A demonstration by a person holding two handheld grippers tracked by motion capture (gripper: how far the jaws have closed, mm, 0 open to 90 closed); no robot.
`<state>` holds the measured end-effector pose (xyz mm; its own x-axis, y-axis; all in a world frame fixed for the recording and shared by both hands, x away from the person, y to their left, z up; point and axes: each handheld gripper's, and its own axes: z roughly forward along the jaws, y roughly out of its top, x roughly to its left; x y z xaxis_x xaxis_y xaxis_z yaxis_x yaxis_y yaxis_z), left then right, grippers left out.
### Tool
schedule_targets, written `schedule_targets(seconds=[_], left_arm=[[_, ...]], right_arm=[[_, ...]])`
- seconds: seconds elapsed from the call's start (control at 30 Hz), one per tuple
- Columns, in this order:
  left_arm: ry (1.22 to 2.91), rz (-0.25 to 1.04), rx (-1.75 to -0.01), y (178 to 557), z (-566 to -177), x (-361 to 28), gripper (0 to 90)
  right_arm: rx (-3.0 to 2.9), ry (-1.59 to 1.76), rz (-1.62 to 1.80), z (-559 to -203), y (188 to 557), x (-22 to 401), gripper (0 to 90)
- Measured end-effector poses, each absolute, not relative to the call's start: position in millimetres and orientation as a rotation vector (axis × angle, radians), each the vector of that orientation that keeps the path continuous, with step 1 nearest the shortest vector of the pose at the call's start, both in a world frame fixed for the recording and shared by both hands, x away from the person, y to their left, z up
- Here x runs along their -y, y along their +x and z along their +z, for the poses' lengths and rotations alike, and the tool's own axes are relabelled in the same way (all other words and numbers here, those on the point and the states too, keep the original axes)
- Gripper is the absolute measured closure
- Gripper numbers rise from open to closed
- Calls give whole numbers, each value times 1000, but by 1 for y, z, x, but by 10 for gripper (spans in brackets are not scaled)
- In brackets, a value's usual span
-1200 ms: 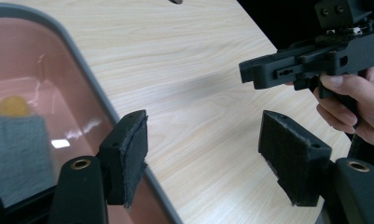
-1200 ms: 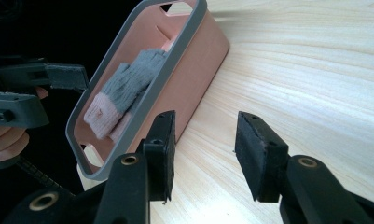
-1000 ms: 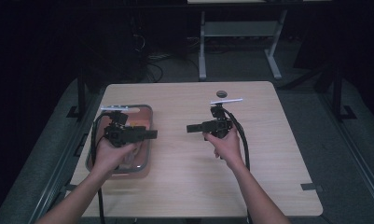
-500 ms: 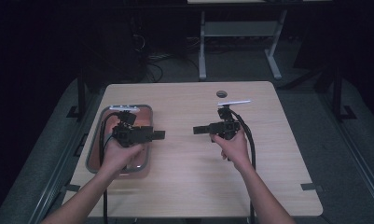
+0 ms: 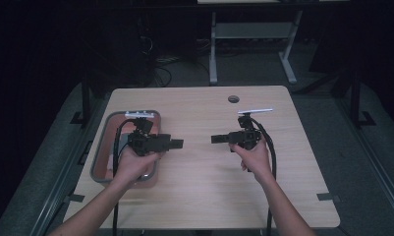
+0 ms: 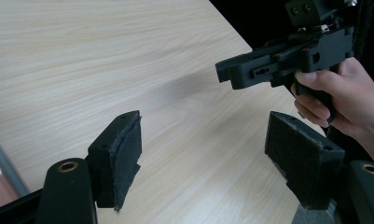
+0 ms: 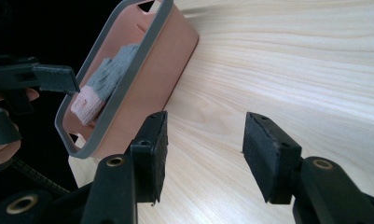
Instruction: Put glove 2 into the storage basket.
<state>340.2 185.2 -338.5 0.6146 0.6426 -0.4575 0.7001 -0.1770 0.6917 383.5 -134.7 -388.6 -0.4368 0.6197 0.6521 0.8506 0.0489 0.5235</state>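
Observation:
My left gripper (image 5: 177,143) hangs level over the right rim of a pink tray with a grey rim (image 5: 103,147), jaws pointing right. They stand open with nothing between them (image 6: 203,140). My right gripper (image 5: 215,139) faces it from the table's middle, jaws pointing left. Its jaws (image 7: 205,140) are open with nothing between them and have just been opening wider. In the right gripper view the tray (image 7: 142,70) holds a grey and pink knitted cloth (image 7: 105,79). The left gripper view shows the right gripper (image 6: 236,74) in a hand.
A thin white strip (image 5: 255,111) lies on the wooden table (image 5: 209,196) behind the right gripper, near a round cable hole (image 5: 233,99). Cables trail from both grippers toward the front edge. A metal desk frame (image 5: 253,29) stands beyond the table.
Both hands have shifted a little to the right across the table. The right gripper's jaws stand slightly wider apart.

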Motion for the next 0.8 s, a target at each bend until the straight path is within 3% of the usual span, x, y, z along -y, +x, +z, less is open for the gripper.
schedule_targets(seconds=[0.8], left_arm=[[1914,-128,-991,333,-343,-152,268]], right_arm=[[1999,-1594,-1327,-407,371,175,459]])
